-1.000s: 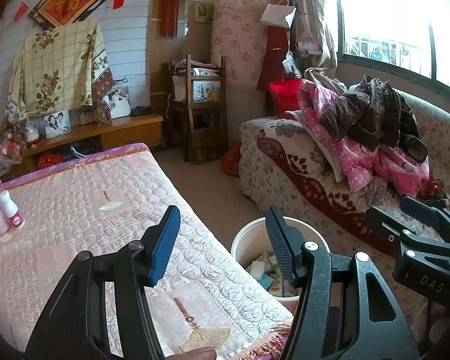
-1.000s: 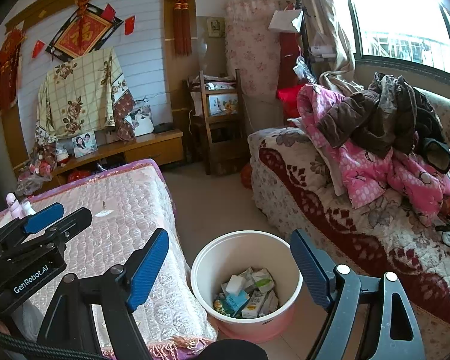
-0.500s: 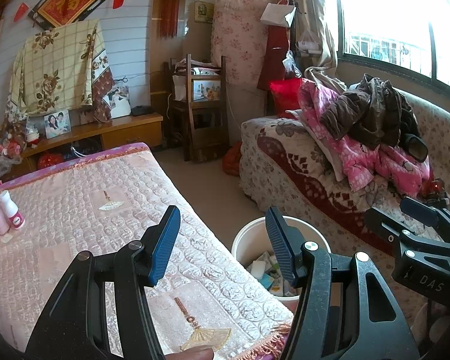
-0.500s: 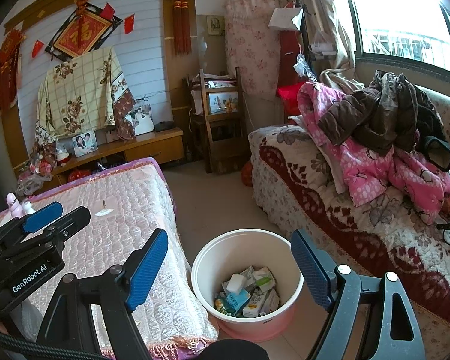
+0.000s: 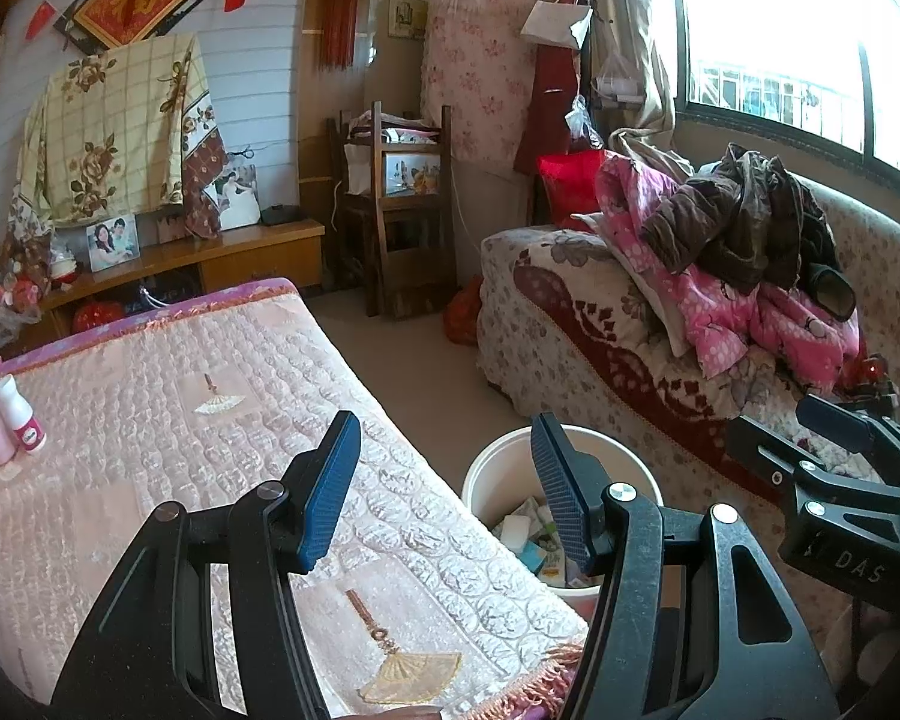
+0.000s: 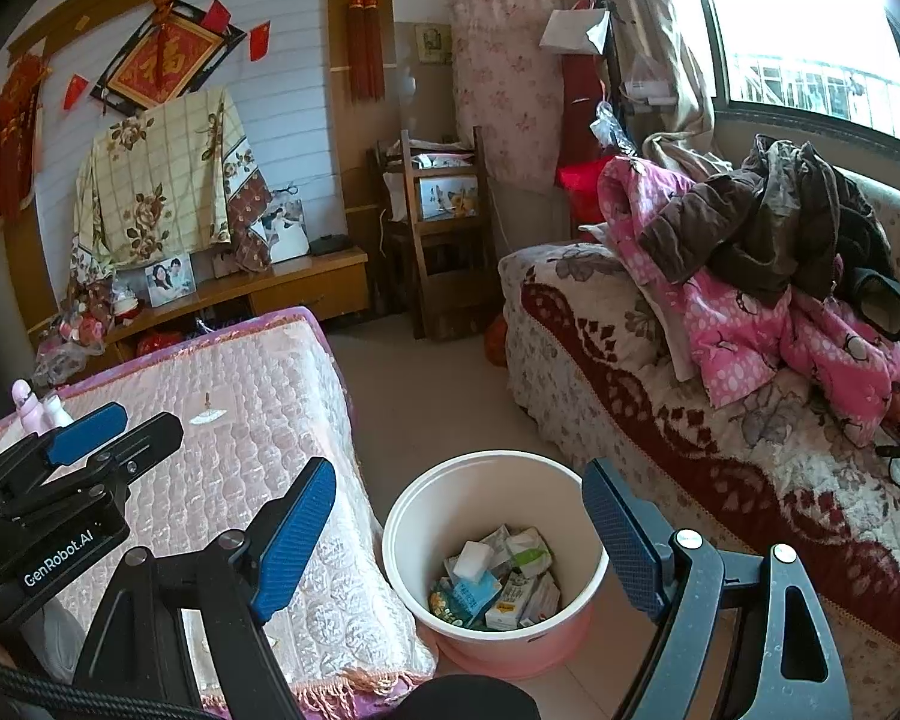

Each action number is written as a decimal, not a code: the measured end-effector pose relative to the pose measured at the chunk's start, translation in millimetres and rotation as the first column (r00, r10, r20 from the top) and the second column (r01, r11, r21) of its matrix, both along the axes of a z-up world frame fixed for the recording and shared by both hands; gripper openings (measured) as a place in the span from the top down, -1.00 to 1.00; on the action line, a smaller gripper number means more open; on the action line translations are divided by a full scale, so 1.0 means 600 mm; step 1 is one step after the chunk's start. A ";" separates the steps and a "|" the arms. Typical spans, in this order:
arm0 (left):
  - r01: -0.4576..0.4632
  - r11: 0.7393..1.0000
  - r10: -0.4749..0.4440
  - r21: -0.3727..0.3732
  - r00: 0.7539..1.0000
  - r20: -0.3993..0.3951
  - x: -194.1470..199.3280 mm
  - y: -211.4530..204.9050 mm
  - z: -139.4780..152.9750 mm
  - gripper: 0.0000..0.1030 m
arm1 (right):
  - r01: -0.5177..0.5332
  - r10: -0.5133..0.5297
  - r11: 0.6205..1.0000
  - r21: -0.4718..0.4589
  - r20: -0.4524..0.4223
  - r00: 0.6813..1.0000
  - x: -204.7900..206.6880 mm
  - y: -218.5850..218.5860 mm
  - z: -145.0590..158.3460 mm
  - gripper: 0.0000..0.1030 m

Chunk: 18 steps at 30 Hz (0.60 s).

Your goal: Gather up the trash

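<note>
Nothing has shifted in the last second: both the left gripper (image 5: pixel 444 450) and right gripper (image 6: pixel 459 498) hang released and empty, trash piled inside the bin (image 6: pixel 411 540) at lower centre, so collecting looks about done.

Left gripper (image 5: pixel 444 468): jaws parted with nothing between the blue pads, fingers pointing forward and angled downward. Right gripper (image 6: pixel 459 528): jaws set wider apart, likewise empty, pitched downward at a similar angle. The two grippers are held side by side, each visible at the edge of the other's wrist view.
</note>
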State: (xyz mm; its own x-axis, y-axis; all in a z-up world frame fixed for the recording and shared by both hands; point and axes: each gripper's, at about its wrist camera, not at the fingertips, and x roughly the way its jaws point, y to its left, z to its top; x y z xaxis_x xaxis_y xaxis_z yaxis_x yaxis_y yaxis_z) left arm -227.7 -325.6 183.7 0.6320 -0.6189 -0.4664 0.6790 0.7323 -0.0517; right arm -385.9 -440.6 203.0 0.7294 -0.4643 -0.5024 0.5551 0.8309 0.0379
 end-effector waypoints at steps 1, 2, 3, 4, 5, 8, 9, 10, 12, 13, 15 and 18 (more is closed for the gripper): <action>-0.001 1.000 0.001 0.000 1.000 -0.002 0.001 0.000 -0.002 -0.12 | -0.001 0.001 1.000 0.002 0.002 1.000 0.000 -0.001 0.001 -0.60; -0.002 1.000 0.002 -0.001 1.000 -0.003 0.002 0.001 -0.003 -0.12 | -0.001 0.001 1.000 0.003 0.001 1.000 0.000 -0.001 0.000 -0.60; -0.002 1.000 0.002 -0.001 1.000 -0.006 0.002 0.000 -0.003 -0.12 | -0.001 0.001 1.000 0.002 -0.001 1.000 0.000 0.000 -0.002 -0.60; -0.002 1.000 0.002 0.000 1.000 -0.007 0.002 0.001 -0.005 -0.12 | -0.001 0.001 1.000 0.001 0.000 1.000 0.001 -0.002 0.001 -0.60; -0.002 1.000 0.002 0.000 1.000 -0.008 0.002 0.001 -0.006 -0.12 | -0.001 0.001 1.000 0.001 -0.002 1.000 0.000 0.000 -0.002 -0.60; -0.002 1.000 0.002 0.001 1.000 -0.007 0.002 0.001 -0.005 -0.12 | -0.001 0.001 1.000 0.006 -0.004 1.000 0.000 -0.003 -0.005 -0.60; -0.002 1.000 0.002 0.000 1.000 -0.008 0.002 0.001 -0.005 -0.12 | -0.001 0.001 1.000 0.006 -0.005 1.000 -0.001 -0.003 -0.007 -0.60; -0.001 1.000 0.001 0.002 1.000 -0.009 0.004 0.000 -0.007 -0.12 | -0.001 0.001 1.000 0.006 -0.006 1.000 -0.001 -0.003 -0.008 -0.60; 0.001 1.000 0.000 0.003 1.000 -0.012 0.004 0.001 -0.010 -0.12 | -0.002 0.002 1.000 0.006 -0.006 1.000 0.000 -0.003 -0.007 -0.60; 0.001 1.000 -0.001 0.003 1.000 -0.012 0.005 0.001 -0.011 -0.12 | -0.002 0.002 1.000 0.006 -0.005 1.000 0.000 -0.004 -0.006 -0.60; 0.002 1.000 -0.002 0.004 1.000 -0.012 0.005 0.001 -0.011 -0.12 | -0.002 0.002 1.000 0.007 -0.004 1.000 -0.001 -0.002 -0.008 -0.60; 0.001 1.000 -0.001 0.006 1.000 -0.013 0.006 0.001 -0.013 -0.12 | -0.002 0.002 1.000 0.008 -0.008 1.000 0.000 -0.002 -0.008 -0.60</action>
